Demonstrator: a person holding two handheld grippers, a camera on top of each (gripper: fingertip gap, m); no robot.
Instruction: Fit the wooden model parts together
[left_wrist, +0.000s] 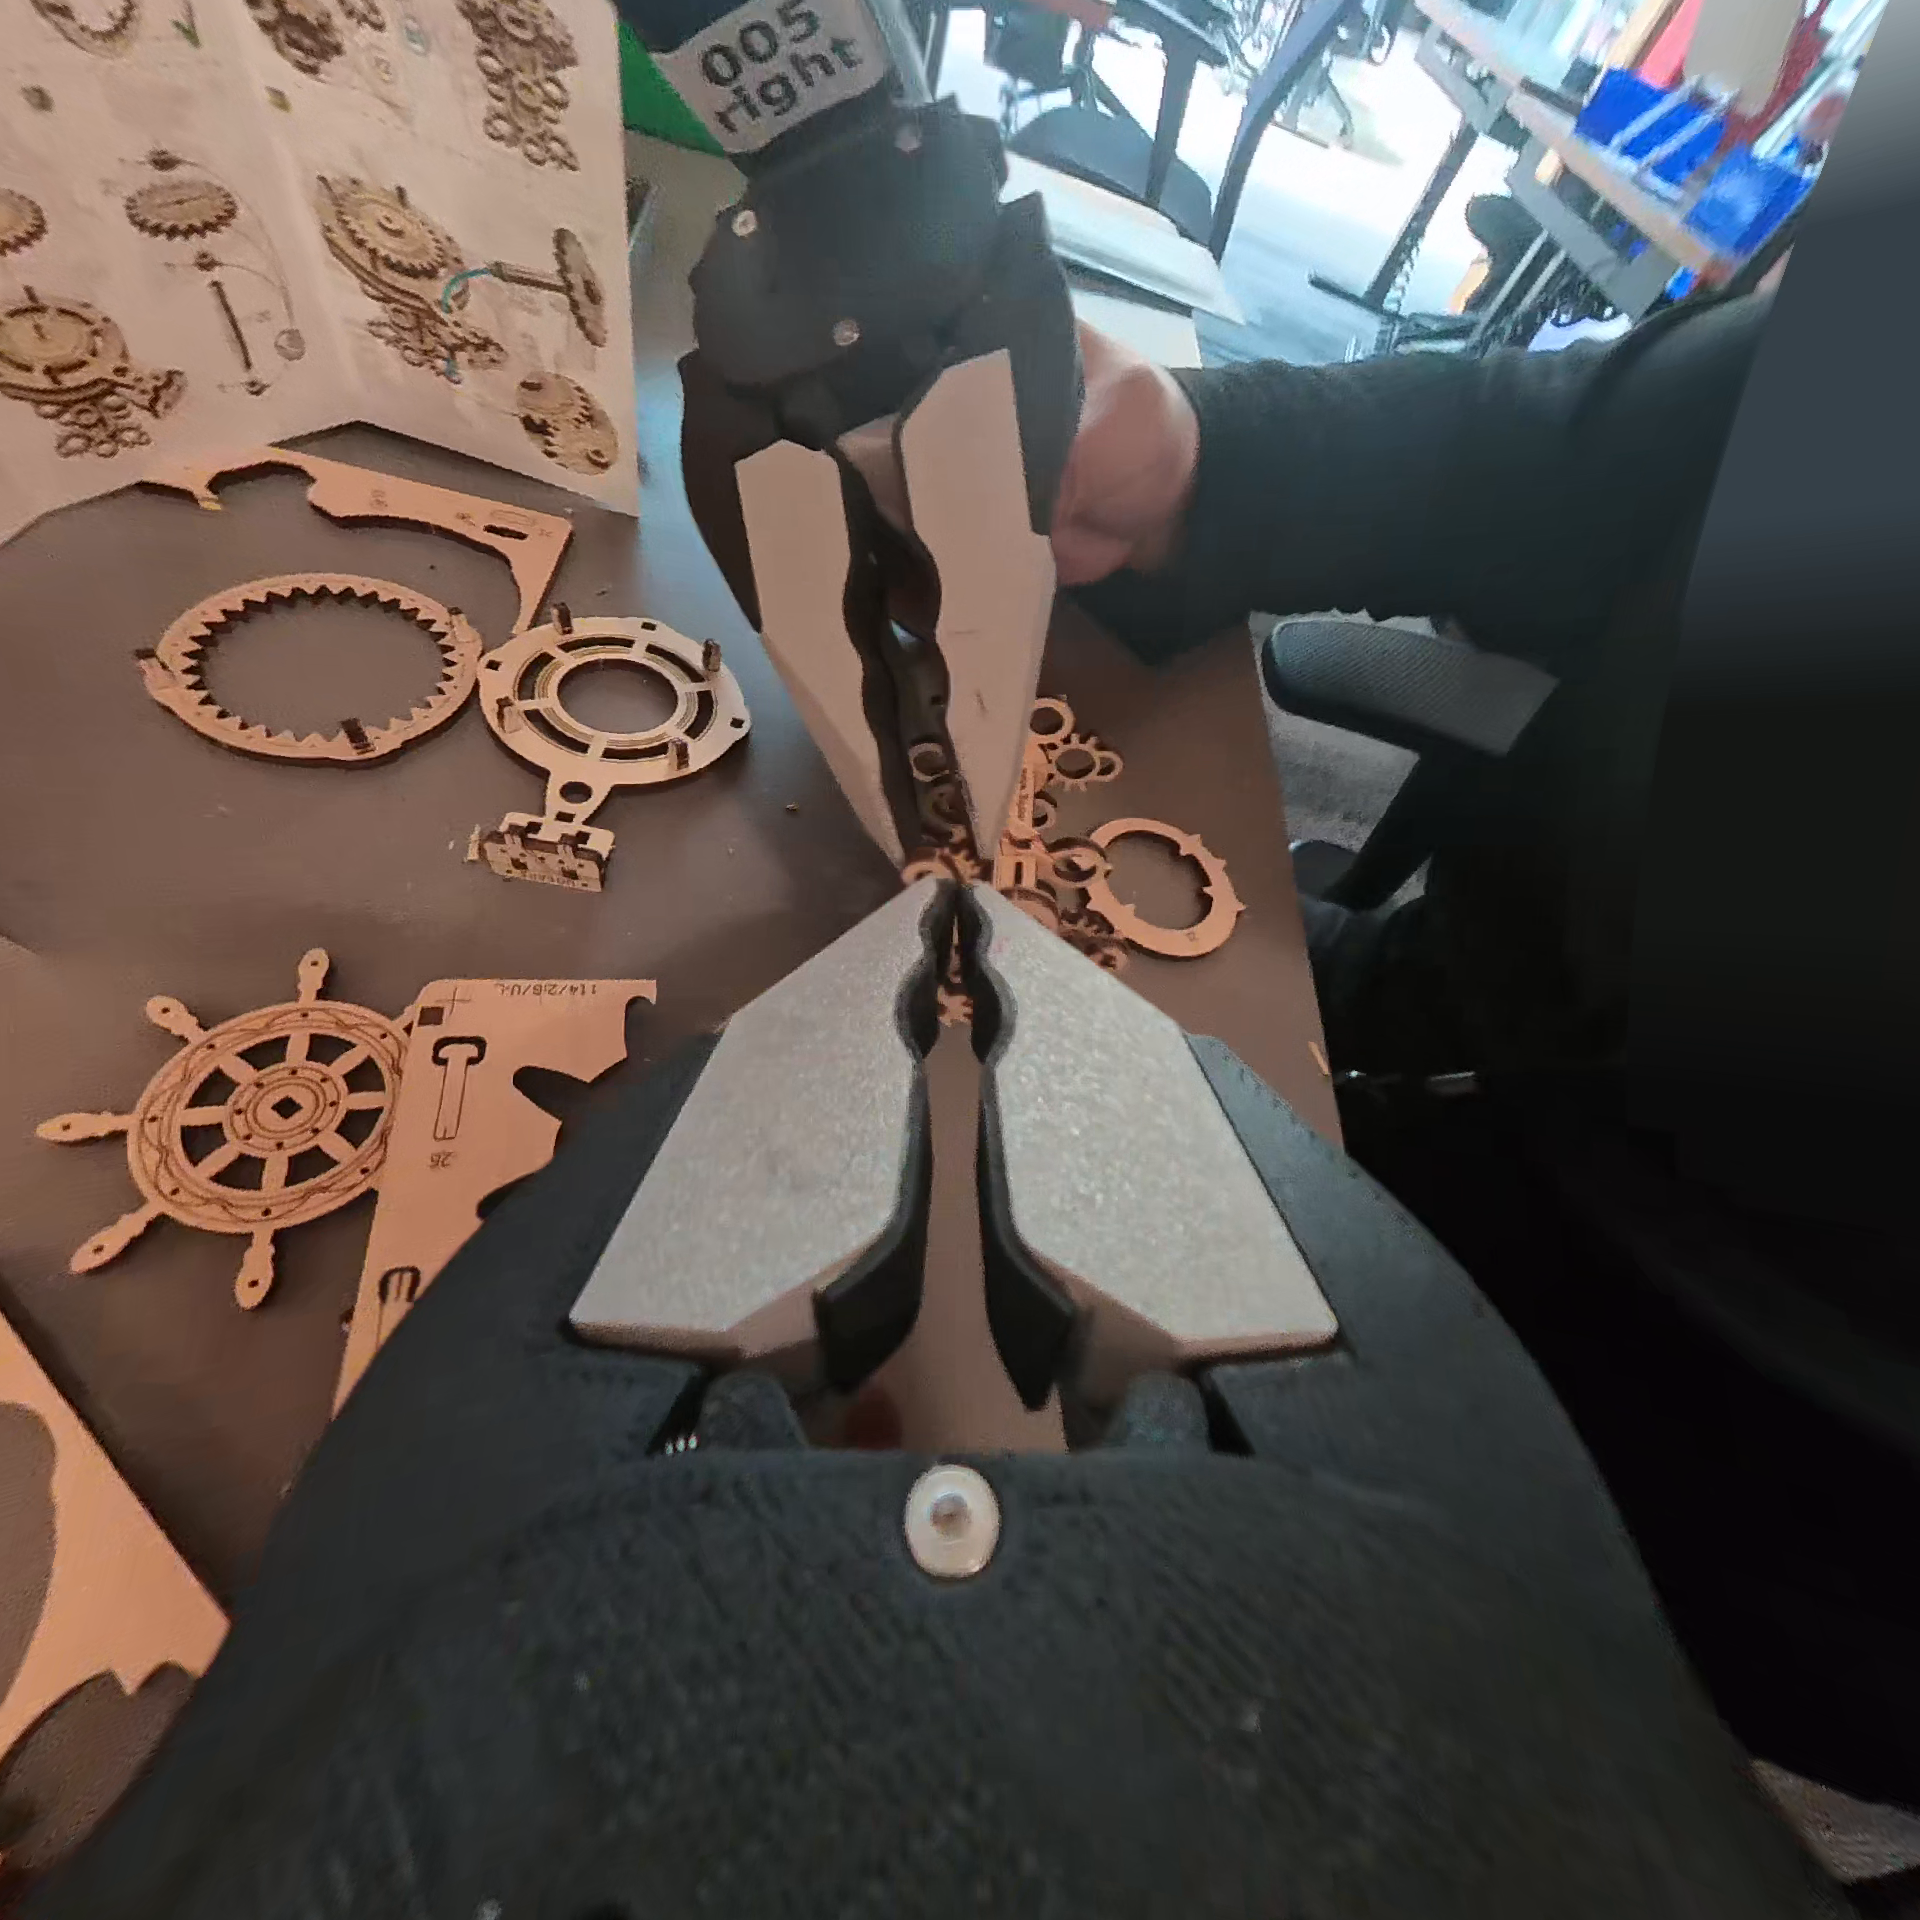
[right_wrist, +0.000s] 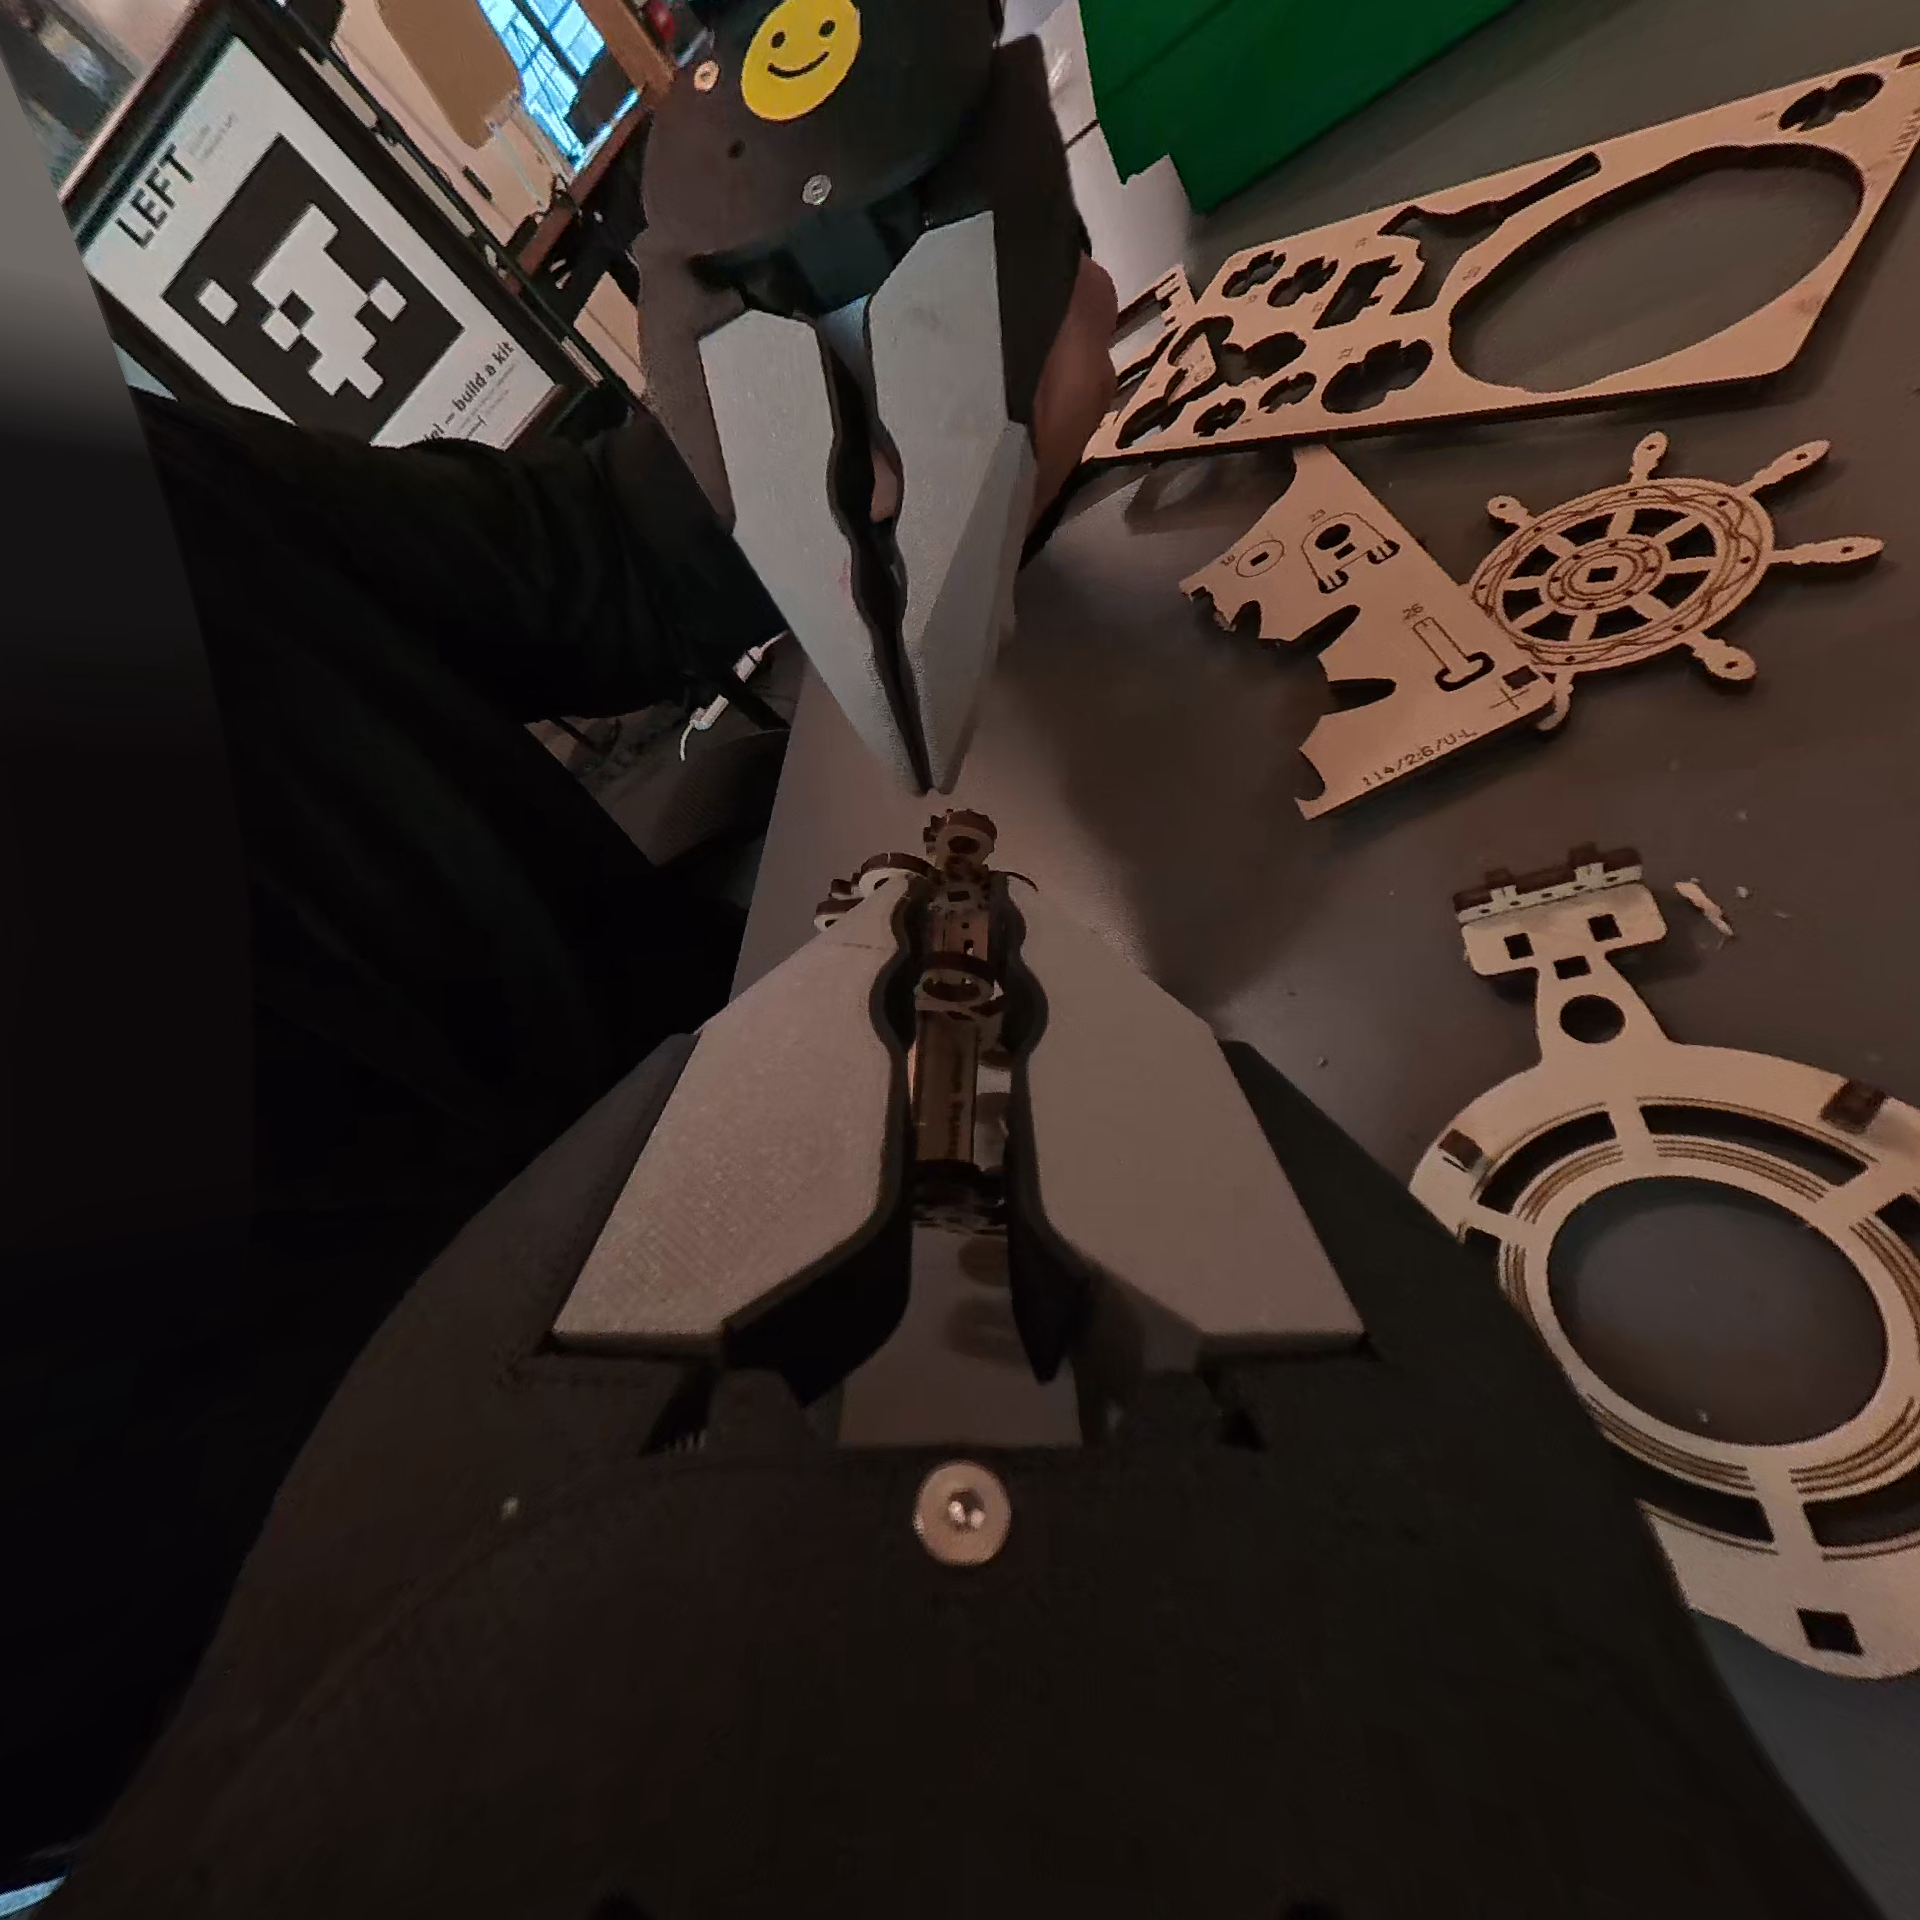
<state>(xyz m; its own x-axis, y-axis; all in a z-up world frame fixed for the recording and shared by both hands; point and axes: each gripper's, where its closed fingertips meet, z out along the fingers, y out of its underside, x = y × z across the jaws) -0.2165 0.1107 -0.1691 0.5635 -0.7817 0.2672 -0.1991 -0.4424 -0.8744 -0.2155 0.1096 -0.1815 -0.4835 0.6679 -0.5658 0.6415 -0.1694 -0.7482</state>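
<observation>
Our right gripper (right_wrist: 956, 914) pinches a small wooden gear assembly (right_wrist: 951, 997) between its fingers; tip to tip with it, our left gripper (left_wrist: 958, 891) is pressed together — the ship's wheel (left_wrist: 249, 1117) lies left of it.

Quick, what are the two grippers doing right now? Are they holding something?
Left gripper: closed, nothing seen between its tips.
Right gripper: closed on a wooden gear assembly, held above the table.
</observation>
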